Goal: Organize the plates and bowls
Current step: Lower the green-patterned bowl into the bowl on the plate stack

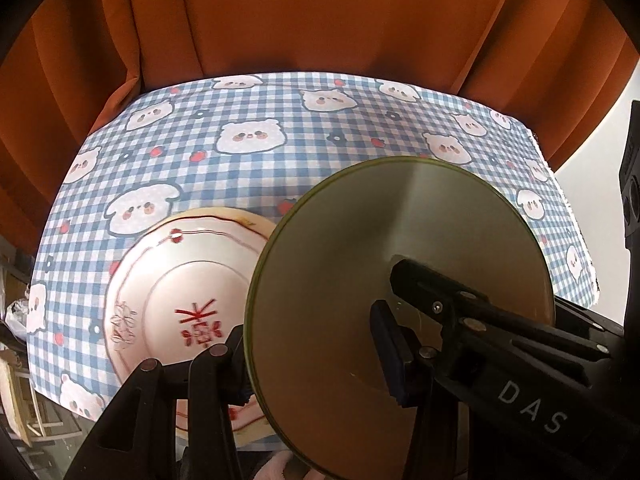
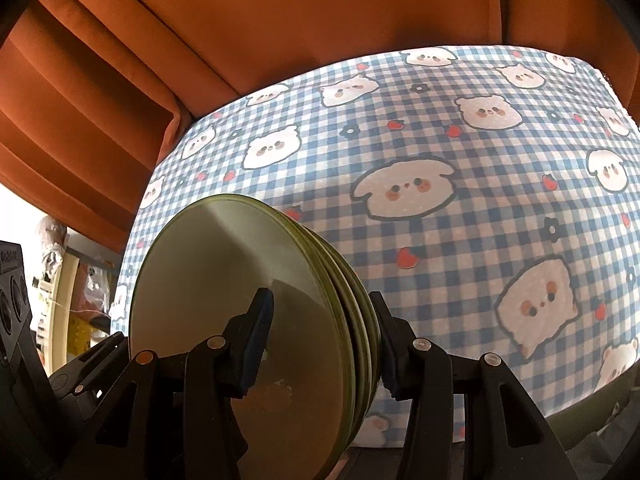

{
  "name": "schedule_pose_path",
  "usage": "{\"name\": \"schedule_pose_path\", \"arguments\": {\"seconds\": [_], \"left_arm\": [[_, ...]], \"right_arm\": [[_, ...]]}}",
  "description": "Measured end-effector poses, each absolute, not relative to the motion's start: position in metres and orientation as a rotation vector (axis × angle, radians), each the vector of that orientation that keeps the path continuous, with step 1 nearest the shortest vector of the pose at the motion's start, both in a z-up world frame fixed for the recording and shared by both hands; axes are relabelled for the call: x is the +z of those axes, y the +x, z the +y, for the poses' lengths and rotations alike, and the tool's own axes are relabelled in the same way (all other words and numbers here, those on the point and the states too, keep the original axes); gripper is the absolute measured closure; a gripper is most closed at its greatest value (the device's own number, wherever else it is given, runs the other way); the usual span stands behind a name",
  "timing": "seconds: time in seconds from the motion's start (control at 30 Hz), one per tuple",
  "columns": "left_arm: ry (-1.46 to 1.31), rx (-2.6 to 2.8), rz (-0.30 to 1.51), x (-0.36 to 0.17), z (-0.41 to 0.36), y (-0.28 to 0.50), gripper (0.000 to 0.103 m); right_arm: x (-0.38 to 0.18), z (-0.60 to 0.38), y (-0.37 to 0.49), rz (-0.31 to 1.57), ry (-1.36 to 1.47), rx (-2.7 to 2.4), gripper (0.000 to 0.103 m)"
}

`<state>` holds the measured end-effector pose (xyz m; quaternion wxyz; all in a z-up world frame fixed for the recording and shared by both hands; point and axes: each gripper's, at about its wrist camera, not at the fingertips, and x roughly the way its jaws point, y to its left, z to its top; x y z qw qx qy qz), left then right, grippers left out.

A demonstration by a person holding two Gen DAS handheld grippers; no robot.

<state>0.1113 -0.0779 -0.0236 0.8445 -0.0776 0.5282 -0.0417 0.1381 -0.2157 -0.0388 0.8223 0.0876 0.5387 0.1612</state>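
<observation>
Two grippers share one load: a stack of thin, round, olive-green-rimmed plates (image 2: 256, 320) with dull metallic faces, held tilted on edge above the table. Furthest left in the left wrist view sits a white ceramic plate with red characters and a scalloped red-lined rim (image 1: 180, 300), resting on a cream plate beneath it whose edge just shows. To its right the left gripper (image 1: 308, 352) has its black fingers closed on the green stack, one pad on the near face and the other behind the rim. In the right wrist view the right gripper (image 2: 324, 344) clamps the same stack, one pad pressed on the front face and the other against the back plates; several rims show fanned between them.

Judging by this, the green plates are already gathered into one pile and are being carried, while the white plate pile is set on the table. Left to do, it seems, is setting the green stack down, perhaps beside or on the white plate. No bowls are in view.

Beneath it all lies a blue-and-white gingham tablecloth printed with cartoon bears, small flowers and strawberries (image 2: 460, 152). Behind the table hangs a rust-orange pleated curtain (image 1: 320, 20). Cluttered shelves show dimly at the far left edge of the right wrist view.
</observation>
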Motion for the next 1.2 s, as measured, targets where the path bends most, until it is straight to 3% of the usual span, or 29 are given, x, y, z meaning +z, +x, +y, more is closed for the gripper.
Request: {"name": "schedule_pose_path", "arguments": {"seconds": [0.57, 1.2], "left_arm": [[-0.180, -0.107, 1.124, -0.032, 0.003, 0.104, 0.054], [-0.214, -0.144, 1.223, -0.066, 0.043, 0.119, 0.055]], "right_arm": [[-0.042, -0.134, 0.129, 1.148, 0.166, 0.324, 0.052], [-0.071, -0.087, 0.139, 1.238, 0.147, 0.269, 0.052]]}}
